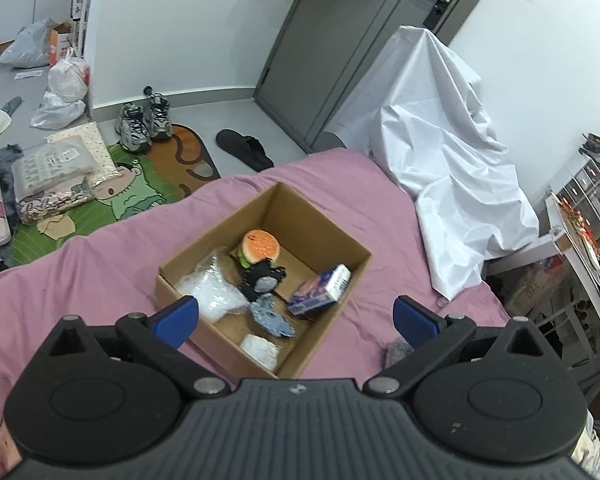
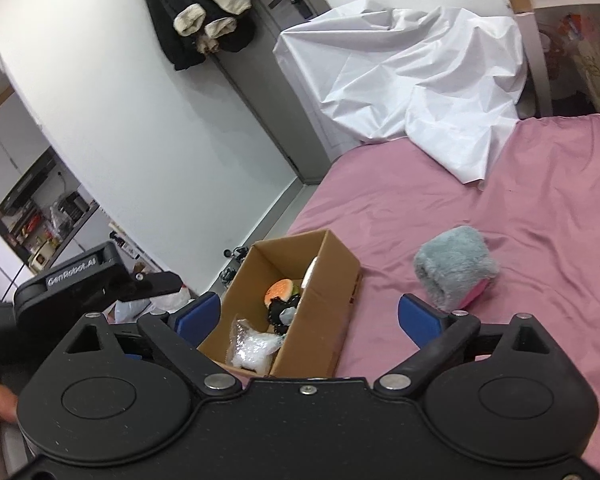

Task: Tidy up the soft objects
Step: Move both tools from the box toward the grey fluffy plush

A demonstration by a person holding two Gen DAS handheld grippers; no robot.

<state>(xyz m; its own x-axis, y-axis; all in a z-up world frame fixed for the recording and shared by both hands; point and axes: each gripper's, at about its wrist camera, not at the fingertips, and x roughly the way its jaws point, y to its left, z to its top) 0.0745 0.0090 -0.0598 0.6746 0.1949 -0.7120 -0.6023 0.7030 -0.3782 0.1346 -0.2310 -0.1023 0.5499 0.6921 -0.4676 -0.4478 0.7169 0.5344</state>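
An open cardboard box (image 1: 332, 280) (image 2: 332, 280) sits on the pink bedsheet (image 1: 100, 272). Inside lie an orange burger plush (image 1: 260, 245) (image 2: 280, 291), a black and grey plush (image 1: 262, 278), a clear plastic bag (image 1: 212, 292) (image 2: 252, 346), a blue tissue pack (image 1: 320, 290), a blue knit piece (image 1: 270, 316) and a white wad (image 1: 260, 349). A grey furry plush with a pink side (image 2: 454, 270) lies on the sheet right of the box. My left gripper (image 1: 296, 316) hangs open above the box's near side, holding nothing. My right gripper (image 2: 308, 316) is open too, over the box's near end.
A white sheet (image 1: 440, 152) drapes over furniture past the bed's far corner. Shoes (image 1: 144, 120), a black slipper (image 1: 244, 148), bags and packages litter the floor to the left. A cluttered desk (image 1: 584, 232) stands to the right. The other gripper's body (image 2: 84, 280) shows at left.
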